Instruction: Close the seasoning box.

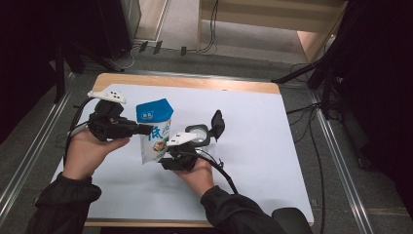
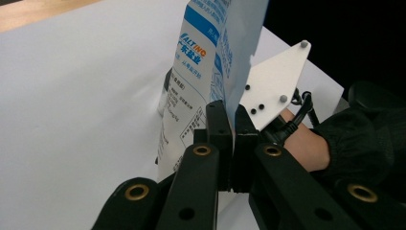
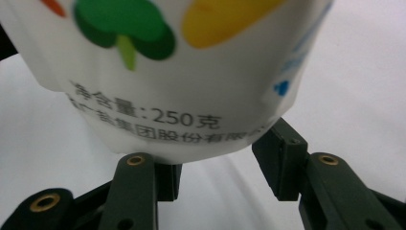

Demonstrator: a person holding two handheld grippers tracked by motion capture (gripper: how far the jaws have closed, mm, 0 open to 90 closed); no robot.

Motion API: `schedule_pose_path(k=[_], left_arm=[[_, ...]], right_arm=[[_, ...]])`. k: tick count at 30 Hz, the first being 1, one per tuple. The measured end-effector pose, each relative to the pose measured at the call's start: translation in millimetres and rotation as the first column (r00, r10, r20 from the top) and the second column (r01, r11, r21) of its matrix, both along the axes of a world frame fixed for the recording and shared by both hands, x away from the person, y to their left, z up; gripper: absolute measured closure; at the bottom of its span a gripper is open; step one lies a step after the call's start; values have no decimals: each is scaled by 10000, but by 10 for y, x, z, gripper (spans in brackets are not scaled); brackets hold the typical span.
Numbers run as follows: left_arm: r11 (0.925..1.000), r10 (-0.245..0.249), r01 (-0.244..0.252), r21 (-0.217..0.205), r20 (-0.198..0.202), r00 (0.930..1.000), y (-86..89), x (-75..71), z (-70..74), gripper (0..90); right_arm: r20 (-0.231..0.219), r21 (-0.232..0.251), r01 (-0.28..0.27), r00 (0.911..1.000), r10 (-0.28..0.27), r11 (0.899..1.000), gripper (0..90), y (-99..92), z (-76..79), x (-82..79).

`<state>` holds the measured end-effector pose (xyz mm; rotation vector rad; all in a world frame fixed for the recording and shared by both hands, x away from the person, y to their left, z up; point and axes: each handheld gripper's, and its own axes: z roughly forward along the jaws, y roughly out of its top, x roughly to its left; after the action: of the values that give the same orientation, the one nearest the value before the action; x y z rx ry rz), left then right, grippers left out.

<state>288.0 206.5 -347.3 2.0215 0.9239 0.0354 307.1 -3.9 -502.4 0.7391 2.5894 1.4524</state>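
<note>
A white and blue stand-up pouch point(image 1: 155, 131) with printed vegetables stands upright on the white sheet, left of centre. My left gripper point(image 1: 146, 129) reaches in from the left and is shut on the pouch's side edge; in the left gripper view the jaws point(image 2: 233, 139) pinch the thin seam of the pouch point(image 2: 206, 62). My right gripper point(image 1: 168, 157) is at the pouch's lower right corner. In the right gripper view it point(image 3: 222, 163) stands open, with the pouch's bottom point(image 3: 182, 72) just above and between the spread jaws.
A black round container point(image 1: 200, 135) with its hinged lid point(image 1: 217, 124) raised sits just right of the pouch, behind my right hand. The white sheet point(image 1: 253, 146) covers the wooden table point(image 1: 195, 82). Cables lie on the floor beyond it.
</note>
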Motion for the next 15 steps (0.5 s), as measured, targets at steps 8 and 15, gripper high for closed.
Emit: schedule_pose_path(k=[8, 15], left_arm=[[9999, -10, 10, -117, 10, 10000, 1, 26, -2, 900], [9993, -366, 366, 8, -114, 9993, -36, 16, 48, 900]], right_arm=[[-372, 341, -303, 9988, 316, 9990, 514, 0, 1, -28], [-161, 362, -144, 9998, 150, 9992, 426, -30, 1, -37]])
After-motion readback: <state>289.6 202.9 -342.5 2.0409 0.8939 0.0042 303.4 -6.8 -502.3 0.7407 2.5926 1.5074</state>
